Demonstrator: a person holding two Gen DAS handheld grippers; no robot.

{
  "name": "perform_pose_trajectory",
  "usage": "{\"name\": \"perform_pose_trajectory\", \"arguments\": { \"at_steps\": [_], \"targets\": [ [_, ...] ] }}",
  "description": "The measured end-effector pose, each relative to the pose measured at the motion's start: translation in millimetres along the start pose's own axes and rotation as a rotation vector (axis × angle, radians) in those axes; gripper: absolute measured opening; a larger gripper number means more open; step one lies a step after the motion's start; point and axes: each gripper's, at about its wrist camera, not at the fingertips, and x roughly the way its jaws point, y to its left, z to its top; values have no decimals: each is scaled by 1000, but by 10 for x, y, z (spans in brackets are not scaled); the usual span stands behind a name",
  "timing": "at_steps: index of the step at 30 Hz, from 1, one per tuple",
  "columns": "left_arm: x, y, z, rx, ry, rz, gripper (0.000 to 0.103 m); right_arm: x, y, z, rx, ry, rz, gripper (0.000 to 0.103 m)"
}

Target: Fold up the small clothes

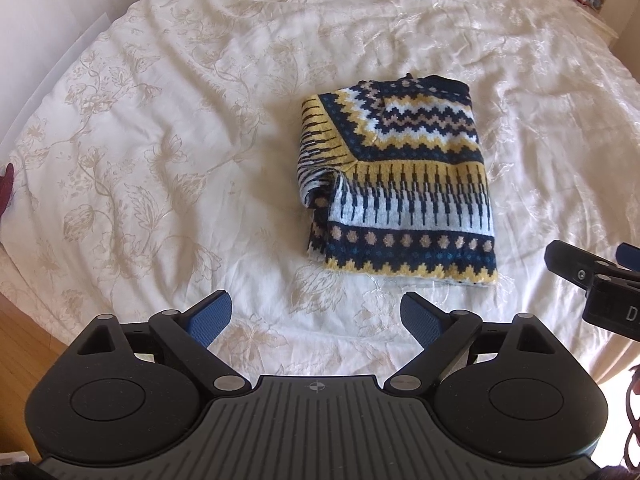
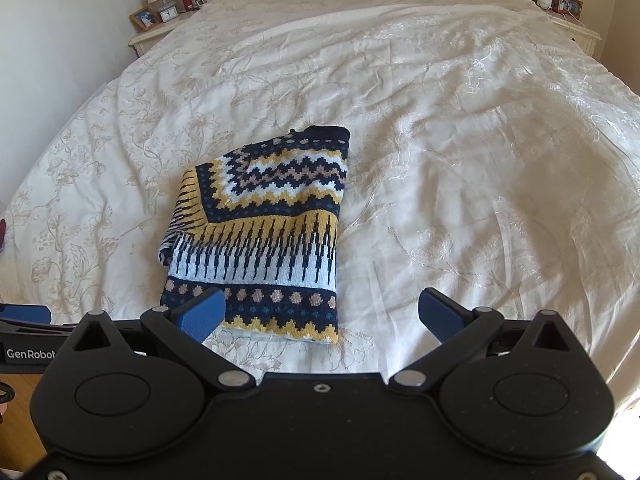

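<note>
Patterned knit sweater (image 1: 396, 184) lies on the bed (image 1: 180, 128), already folded to a compact rectangle, a bit toward the foot end. Left tongs (image 1: 316, 316) released, empty, hovering short of its near-left corner. Right tongs (image 2: 320, 316) likewise spread and empty, left pad over the near hem.

We judge one fold remains, or a tidy-up: the left edge bulges where a sleeve layer puckers. Advice to ourselves: pinch both near corners through all layers, lift low, carry hem to collar, press flat before letting go.
</note>
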Motion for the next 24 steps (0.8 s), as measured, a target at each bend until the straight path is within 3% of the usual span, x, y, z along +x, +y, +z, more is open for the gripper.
{"name": "perform_pose_trajectory", "arguments": {
  "at_steps": [24],
  "targets": [
    [53, -65, 5, 8, 26, -8, 92, 86, -45, -16, 24, 23, -1, 102]
  ]
}}
